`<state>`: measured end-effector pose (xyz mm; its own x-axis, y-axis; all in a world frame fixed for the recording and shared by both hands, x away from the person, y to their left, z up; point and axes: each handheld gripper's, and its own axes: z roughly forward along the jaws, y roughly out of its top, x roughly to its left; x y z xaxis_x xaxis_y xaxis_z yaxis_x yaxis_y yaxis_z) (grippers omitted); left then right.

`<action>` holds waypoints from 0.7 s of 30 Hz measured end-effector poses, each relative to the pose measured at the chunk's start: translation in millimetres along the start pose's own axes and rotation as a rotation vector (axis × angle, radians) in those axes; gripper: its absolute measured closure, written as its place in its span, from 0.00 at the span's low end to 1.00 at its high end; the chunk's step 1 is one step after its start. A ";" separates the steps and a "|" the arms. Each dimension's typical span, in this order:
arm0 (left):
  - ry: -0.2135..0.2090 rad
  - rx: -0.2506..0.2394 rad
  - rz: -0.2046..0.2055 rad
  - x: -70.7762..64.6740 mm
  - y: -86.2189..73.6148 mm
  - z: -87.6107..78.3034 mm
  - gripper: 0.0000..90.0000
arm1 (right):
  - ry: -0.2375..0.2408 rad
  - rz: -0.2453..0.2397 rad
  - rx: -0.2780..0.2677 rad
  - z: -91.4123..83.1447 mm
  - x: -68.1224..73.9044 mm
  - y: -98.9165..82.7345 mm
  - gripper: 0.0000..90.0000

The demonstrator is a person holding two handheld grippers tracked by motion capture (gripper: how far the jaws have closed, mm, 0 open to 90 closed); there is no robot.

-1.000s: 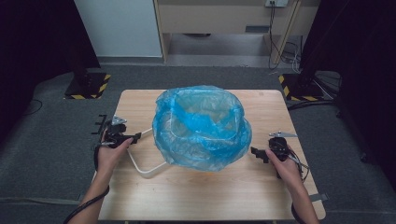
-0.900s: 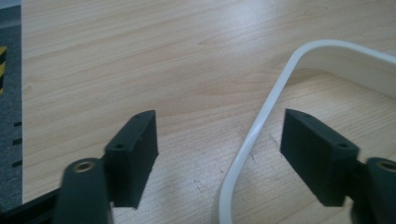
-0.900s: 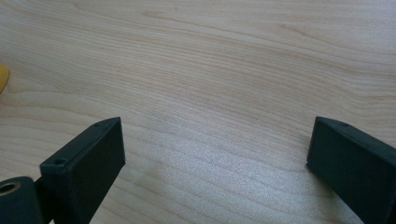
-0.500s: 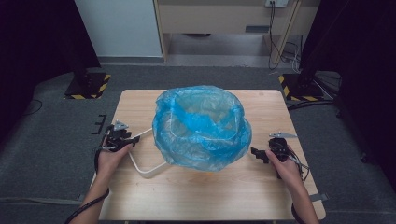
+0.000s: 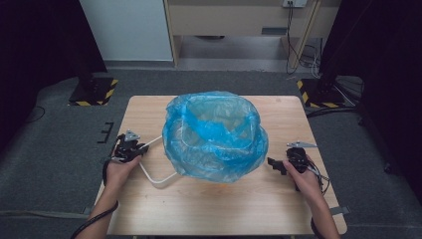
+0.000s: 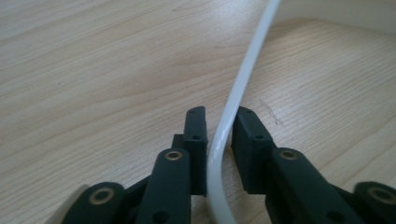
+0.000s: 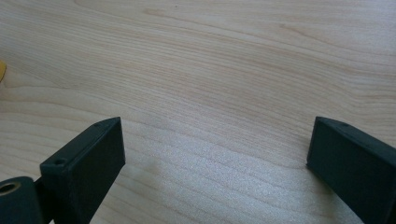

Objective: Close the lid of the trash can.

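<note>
Blue bag (image 5: 215,137) hides bin; left tongs (image 6: 218,126) apparently clamp handle (image 6: 243,84).

Bin (image 5: 219,130) hidden under blue bag (image 5: 214,149)

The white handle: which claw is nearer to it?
Left. The left claw is shut on the white handle; the right claw waits open across the blue bag.

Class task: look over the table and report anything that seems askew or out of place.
The blue bag sits crumpled and lopsided over the bin. The white handle lies out on the table, with the left gripper clamped on it.
</note>
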<state>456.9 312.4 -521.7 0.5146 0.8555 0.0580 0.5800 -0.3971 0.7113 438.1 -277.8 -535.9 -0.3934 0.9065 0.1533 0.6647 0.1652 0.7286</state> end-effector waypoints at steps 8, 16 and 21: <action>-0.005 -0.020 -0.016 1.7 -1.3 -4.5 0.91 | -0.003 0.000 0.002 -0.2 1.4 -0.7 0.05; -0.027 -0.092 -0.052 13.1 -0.8 -24.5 0.91 | 0.004 0.020 -0.021 -0.7 -0.5 -2.5 0.05; -0.037 -0.120 -0.035 19.0 2.8 -40.5 0.91 | 0.003 0.015 -0.027 -0.7 -0.8 -3.1 0.05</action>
<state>442.8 341.0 -490.3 0.5193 0.8546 0.0074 0.5197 -0.3226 0.7911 436.0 -279.3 -537.7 -0.3856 0.9075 0.1666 0.6534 0.1411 0.7438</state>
